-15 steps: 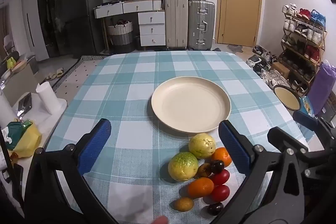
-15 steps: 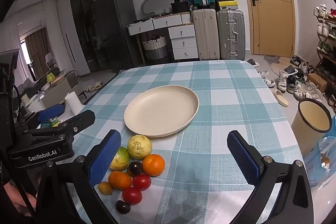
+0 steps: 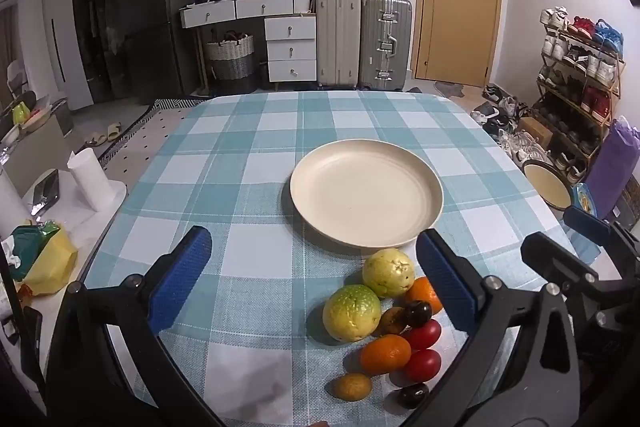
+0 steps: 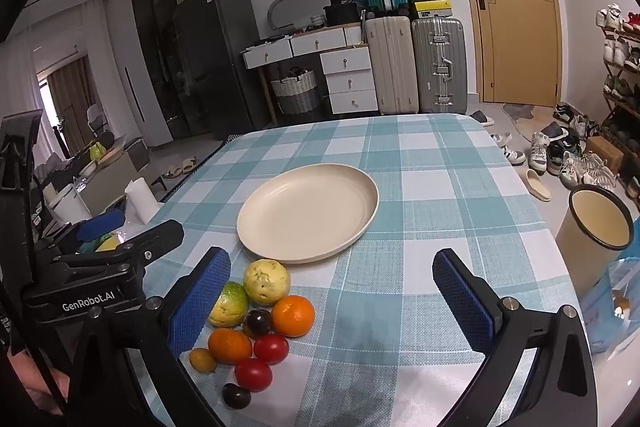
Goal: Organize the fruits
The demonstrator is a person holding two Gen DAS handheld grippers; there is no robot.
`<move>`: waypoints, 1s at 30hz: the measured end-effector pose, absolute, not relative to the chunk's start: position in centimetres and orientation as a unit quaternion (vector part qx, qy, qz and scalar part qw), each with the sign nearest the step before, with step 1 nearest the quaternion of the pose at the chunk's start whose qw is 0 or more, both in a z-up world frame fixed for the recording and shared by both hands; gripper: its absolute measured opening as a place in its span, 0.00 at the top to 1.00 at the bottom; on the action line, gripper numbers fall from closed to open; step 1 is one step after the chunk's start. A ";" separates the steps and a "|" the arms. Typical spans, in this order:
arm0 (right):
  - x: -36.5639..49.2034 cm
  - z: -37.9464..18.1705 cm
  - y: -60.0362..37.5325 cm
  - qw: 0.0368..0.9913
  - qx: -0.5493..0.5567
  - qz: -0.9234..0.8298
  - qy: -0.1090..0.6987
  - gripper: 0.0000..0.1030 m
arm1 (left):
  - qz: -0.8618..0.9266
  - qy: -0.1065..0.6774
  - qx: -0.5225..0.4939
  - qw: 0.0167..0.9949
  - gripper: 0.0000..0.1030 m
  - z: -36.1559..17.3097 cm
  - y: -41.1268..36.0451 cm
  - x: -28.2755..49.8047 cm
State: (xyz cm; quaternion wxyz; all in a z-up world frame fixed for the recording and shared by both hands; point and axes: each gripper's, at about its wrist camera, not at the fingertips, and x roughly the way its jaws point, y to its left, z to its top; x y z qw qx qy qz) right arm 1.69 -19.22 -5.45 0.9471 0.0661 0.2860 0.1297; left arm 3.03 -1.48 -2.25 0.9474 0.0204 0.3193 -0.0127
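From the left wrist view, the left gripper (image 3: 312,271) hangs with its 2 ribbed blue pads spread wide apart and nothing between them but checked cloth; the table (image 3: 248,163), draped in a teal-and-white woven cloth, lies bare on its left half, right out to the rounded left edge. The round, smooth cream plate (image 3: 366,195) sits empty right of centre, and the fruit cluster (image 3: 386,323) lies just nearer than its rim, beside the right pad: 2 bumpy yellow-green guavas, glossy oranges, small red tomatoes and dark round fruits, touching one another. The right gripper's black frame shows at the far right edge. From the right wrist view, the right gripper (image 4: 332,291) likewise stands with its jaws wide and grips nothing; the same cluster lies against its left pad, which hides part of 1 guava (image 4: 229,305). Open cloth stretches to the right, up to the table's right edge, where a cream, dark-rimmed bin (image 4: 596,231) stands on the floor.
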 end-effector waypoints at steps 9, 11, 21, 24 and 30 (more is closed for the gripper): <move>1.3 -5.0 -18.7 0.948 0.058 0.135 0.282 0.00 | -0.015 0.312 0.010 0.950 0.01 -1.2 1.0 0.9; 1.3 -5.1 -18.7 0.948 0.057 0.134 0.281 0.00 | -0.014 0.311 0.008 0.950 0.01 -0.9 1.1 0.6; 1.3 -5.2 -18.6 0.947 0.057 0.137 0.284 0.00 | -0.014 0.313 0.006 0.950 0.01 -1.2 1.3 0.8; 1.3 -5.2 -18.7 0.947 0.058 0.137 0.283 0.00 | -0.014 0.312 0.008 0.950 0.01 -1.1 1.0 0.5; 1.4 -5.3 -18.5 0.947 0.058 0.135 0.285 0.00 | -0.015 0.314 0.004 0.949 0.01 -1.3 1.2 0.3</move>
